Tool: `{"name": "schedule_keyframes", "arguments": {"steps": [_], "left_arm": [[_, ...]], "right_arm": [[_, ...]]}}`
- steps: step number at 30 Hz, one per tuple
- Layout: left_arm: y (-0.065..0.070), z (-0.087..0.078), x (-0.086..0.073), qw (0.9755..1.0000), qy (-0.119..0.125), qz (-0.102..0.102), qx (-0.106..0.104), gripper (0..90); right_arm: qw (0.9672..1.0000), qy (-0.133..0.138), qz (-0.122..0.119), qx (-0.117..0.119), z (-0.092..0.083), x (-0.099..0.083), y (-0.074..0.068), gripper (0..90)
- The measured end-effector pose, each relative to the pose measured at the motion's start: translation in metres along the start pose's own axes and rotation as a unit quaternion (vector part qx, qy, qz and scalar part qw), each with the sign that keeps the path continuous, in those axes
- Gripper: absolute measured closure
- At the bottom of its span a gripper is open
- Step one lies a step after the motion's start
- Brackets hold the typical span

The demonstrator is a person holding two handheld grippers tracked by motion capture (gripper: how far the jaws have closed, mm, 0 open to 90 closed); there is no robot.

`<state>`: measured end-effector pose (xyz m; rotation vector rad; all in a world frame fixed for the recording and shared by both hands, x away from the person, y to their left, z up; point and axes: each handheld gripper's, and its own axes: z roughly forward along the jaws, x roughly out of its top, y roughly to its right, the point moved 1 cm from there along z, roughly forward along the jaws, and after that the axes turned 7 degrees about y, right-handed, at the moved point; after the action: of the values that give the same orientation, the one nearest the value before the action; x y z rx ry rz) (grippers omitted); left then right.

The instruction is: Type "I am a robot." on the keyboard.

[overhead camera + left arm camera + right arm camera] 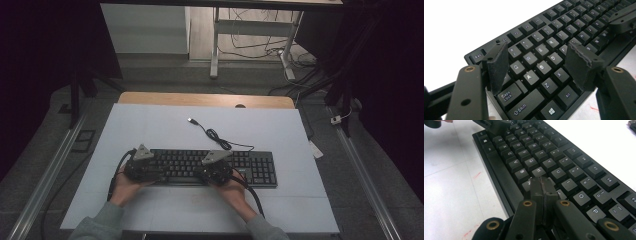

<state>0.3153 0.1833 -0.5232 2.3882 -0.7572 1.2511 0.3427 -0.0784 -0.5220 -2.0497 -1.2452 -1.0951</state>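
Black keyboard (pixel 212 167) lies mid-bench; we keep left tongs (pixel 541 65) spread, hovering over its left-hand letter keys, and should press straight down with the clenched right tongs (pixel 543 185) on one key only.

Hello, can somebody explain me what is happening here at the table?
A person sits at a white table with a hand-held gripper in each hand, both over a black keyboard. The right hand-held gripper is shut, and its tip is down among the keys near H, J and U, as if to press one. The left hand-held gripper is open above the A, S, W area. The keyboard's cable lies unplugged behind it.
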Motion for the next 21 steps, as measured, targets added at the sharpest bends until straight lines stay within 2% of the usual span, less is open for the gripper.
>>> {"name": "schedule_keyframes", "arguments": {"steps": [12,16,18,21], "left_arm": [[-0.0004,0.0010,-0.0005,1.0000,-0.003,0.001,0.000,34.8],[-0.0004,0.0011,-0.0006,1.0000,-0.004,0.001,0.001,34.7],[-0.0003,0.0011,-0.0006,1.0000,-0.004,0.001,0.002,34.6],[0.0000,0.0000,-0.0006,1.0000,-0.003,0.001,0.003,34.5]], "right_arm": [[1.0000,-0.007,0.001,-0.003,0.0063,-0.0003,0.0002,89.6],[0.9998,-0.019,-0.005,-0.007,0.0085,-0.0013,-0.0001,89.7],[0.9999,-0.016,0.004,-0.003,0.0083,-0.0014,0.0001,89.7],[0.9999,-0.012,-0.002,-0.006,0.0063,-0.0003,-0.0004,89.7]]}}
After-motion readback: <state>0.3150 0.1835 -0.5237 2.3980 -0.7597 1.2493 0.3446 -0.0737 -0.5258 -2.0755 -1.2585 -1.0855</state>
